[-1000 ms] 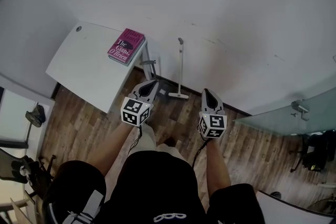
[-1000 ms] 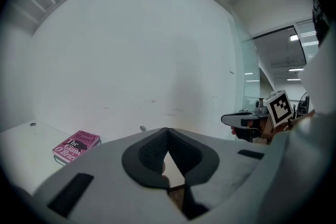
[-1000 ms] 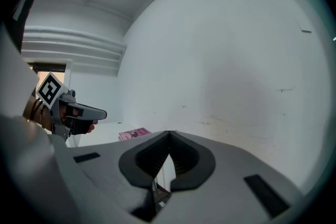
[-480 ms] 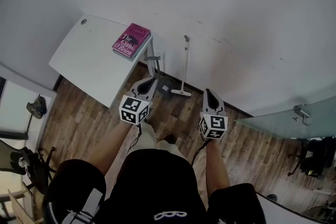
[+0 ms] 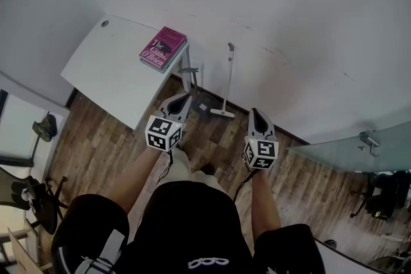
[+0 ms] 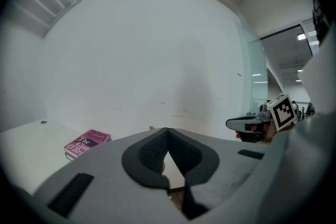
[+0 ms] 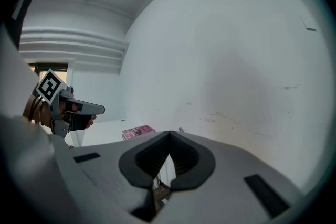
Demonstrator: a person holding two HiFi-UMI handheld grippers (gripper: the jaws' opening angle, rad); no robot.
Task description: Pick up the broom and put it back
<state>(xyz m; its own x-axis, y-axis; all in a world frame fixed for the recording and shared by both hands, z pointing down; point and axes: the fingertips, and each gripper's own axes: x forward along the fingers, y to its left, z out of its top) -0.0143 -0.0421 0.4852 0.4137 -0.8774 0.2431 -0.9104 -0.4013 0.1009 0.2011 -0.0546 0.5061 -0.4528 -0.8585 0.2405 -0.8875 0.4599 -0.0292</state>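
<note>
The broom (image 5: pixel 228 79) stands upright against the white wall, its pale handle rising from a flat head (image 5: pixel 222 113) on the wood floor. My left gripper (image 5: pixel 186 97) is shut and empty, held just left of the broom's head. My right gripper (image 5: pixel 254 112) is also shut and empty, a little right of the head and apart from it. In the left gripper view the jaws (image 6: pixel 167 129) meet at their tips, with only the handle's top (image 6: pixel 150 127) showing over them. In the right gripper view the jaws (image 7: pixel 169 134) are shut too.
A white table (image 5: pixel 106 70) stands at the left against the wall with a pink book (image 5: pixel 163 49) on its corner. Its metal leg (image 5: pixel 188 77) is close to the broom. A glass partition (image 5: pixel 350 138) lies at the right, an office chair (image 5: pixel 35 199) at the far left.
The head view has drifted a little, so table and broom sit slightly further right. Both grippers keep their place and stay shut.
</note>
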